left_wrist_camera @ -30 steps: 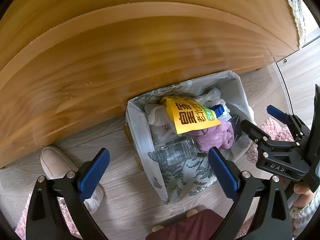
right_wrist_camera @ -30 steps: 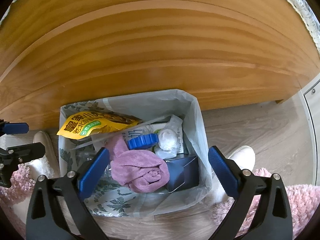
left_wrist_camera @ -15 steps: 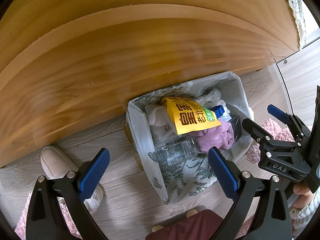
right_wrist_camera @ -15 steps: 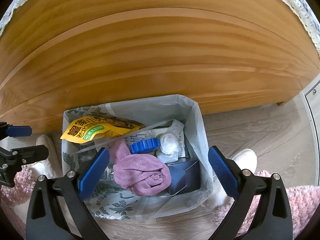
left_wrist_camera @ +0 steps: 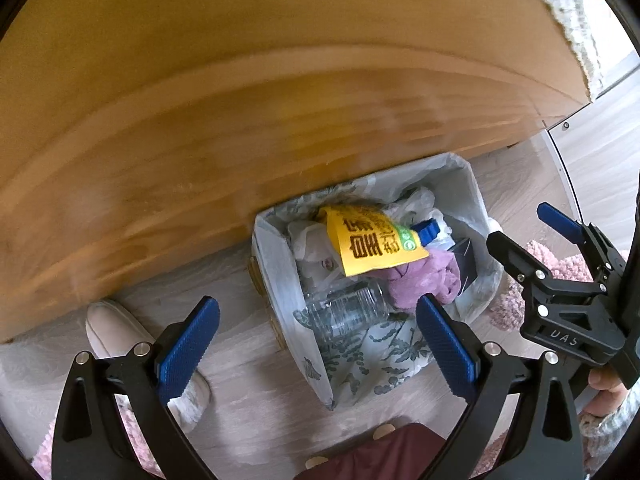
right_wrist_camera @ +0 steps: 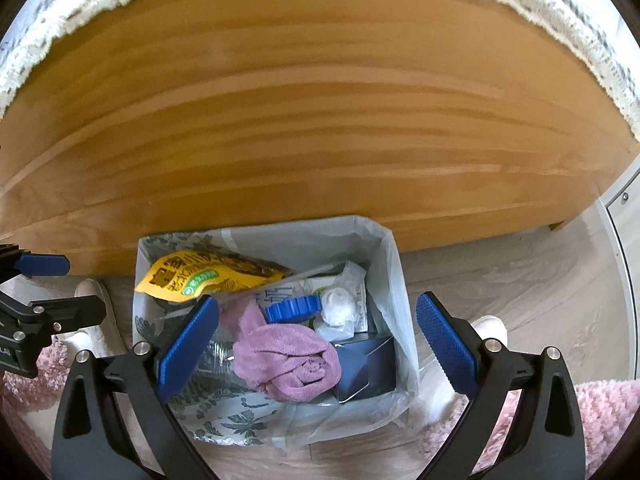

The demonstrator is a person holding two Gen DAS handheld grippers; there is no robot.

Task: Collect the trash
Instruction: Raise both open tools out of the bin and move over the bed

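Bin [right_wrist_camera: 394, 264] stands on the floor against the wood panel, already holding bag [right_wrist_camera: 208, 276], cloth [right_wrist_camera: 286, 356], bottle [left_wrist_camera: 344, 312] and box [right_wrist_camera: 368, 364]. Left gripper [left_wrist_camera: 316, 350] and right gripper [right_wrist_camera: 318, 346] hover above, jaws apart, empty. Collection appears largely done; no loose trash visible.

Pale wood-look floor [right_wrist_camera: 520, 280], lined trash bin [right_wrist_camera: 394, 264] on it w/ pink shaggy rug [right_wrist_camera: 600, 412], white slippers [left_wrist_camera: 116, 328]

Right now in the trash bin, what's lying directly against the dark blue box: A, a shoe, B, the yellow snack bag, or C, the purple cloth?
C: in the right wrist view the bunched purple cloth presses against the dark blue box inside the bin; the yellow snack bag lies apart near the far corner.
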